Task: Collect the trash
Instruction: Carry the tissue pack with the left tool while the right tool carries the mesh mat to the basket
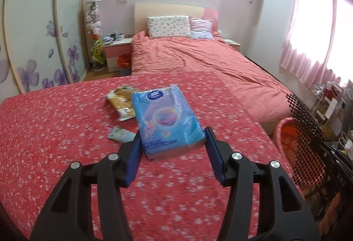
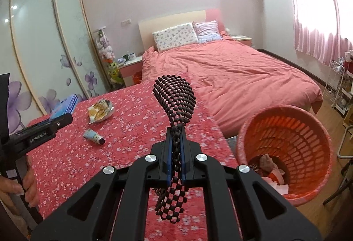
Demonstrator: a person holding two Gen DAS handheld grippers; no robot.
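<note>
My left gripper (image 1: 173, 138) is shut on a blue tissue pack (image 1: 166, 118), holding it above the table; the pack also shows in the right wrist view (image 2: 64, 106). My right gripper (image 2: 175, 130) is shut on a black mesh mat (image 2: 176, 97), which also shows in the left wrist view (image 1: 306, 130). A crumpled yellow snack wrapper (image 1: 122, 101) (image 2: 99, 111) and a small light-blue tube (image 1: 120, 133) (image 2: 93, 136) lie on the table. An orange trash basket (image 2: 286, 152) (image 1: 286, 139) with some trash inside stands to the table's right.
The table has a red flowered cloth (image 1: 66, 141) (image 2: 88, 163). A bed with a pink cover (image 1: 198, 57) lies beyond it. A wardrobe with flower-print doors (image 1: 33, 42) is on the left, a white wire rack (image 2: 339, 90) on the right.
</note>
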